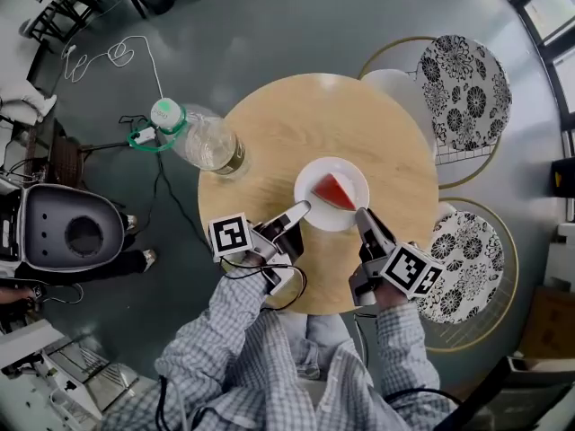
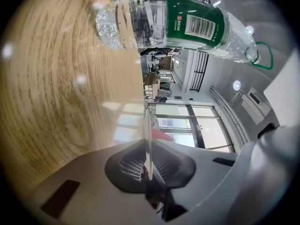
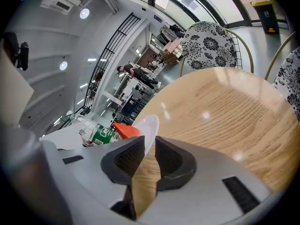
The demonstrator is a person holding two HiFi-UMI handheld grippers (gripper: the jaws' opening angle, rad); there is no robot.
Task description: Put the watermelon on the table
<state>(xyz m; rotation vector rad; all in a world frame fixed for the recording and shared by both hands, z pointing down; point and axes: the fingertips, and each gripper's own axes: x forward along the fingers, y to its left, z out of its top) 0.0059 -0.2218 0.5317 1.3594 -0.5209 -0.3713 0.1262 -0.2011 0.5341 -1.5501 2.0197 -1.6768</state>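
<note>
A red watermelon wedge (image 1: 335, 189) lies on a small white plate (image 1: 314, 209) over the near part of the round wooden table (image 1: 296, 115). My left gripper (image 1: 304, 208) is shut on the plate's left rim; in the left gripper view the thin plate (image 2: 146, 139) runs edge-on between the pads, with the watermelon (image 2: 161, 135) just beyond. My right gripper (image 1: 360, 214) pinches the right rim. In the right gripper view the plate (image 3: 149, 124) enters the narrow gap, the watermelon (image 3: 125, 130) behind it. Whether the plate touches the table I cannot tell.
A clear water bottle (image 1: 202, 139) with a green label and cap stands at the table's left edge. Two chairs with black-and-white floral cushions, one at the far right (image 1: 463, 88) and one at the near right (image 1: 467, 259), stand by the table. Cables lie on the floor at left.
</note>
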